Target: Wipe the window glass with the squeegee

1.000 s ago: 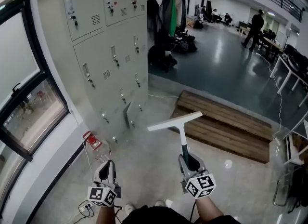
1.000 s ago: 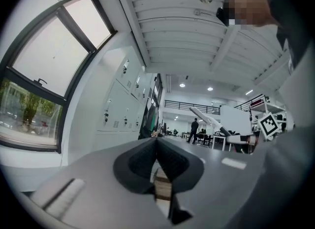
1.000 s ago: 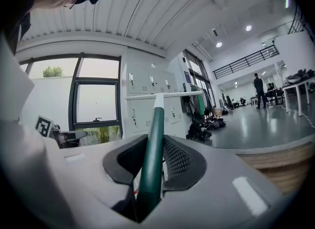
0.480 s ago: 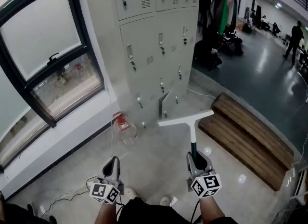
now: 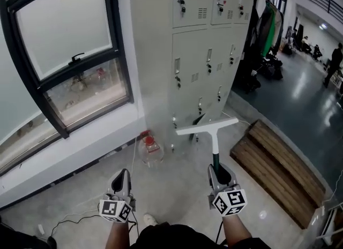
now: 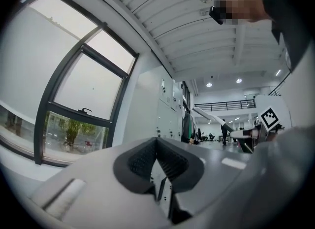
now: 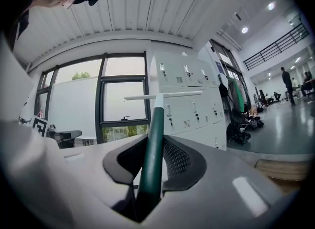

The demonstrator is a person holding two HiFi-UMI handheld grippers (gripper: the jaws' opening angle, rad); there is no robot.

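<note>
Head view. The window glass (image 5: 64, 28) fills the upper left of the frame. The squeegee (image 5: 214, 138) stands right of centre in front of the lockers (image 5: 203, 55), well apart from the glass. Its green handle runs straight up the frame from the right gripper (image 5: 221, 172), and its white blade lies crosswise at the top, tilted slightly up to the right. The glass lies up and left of the blade, so the coming move is judged to be a swing of the tool leftward.

The left gripper (image 5: 121, 179) is nearer the window, and its jaws are drawn together on nothing.

Right gripper view. The jaws are clamped on the handle low down, with the blade seen against the window frame at centre.
</note>
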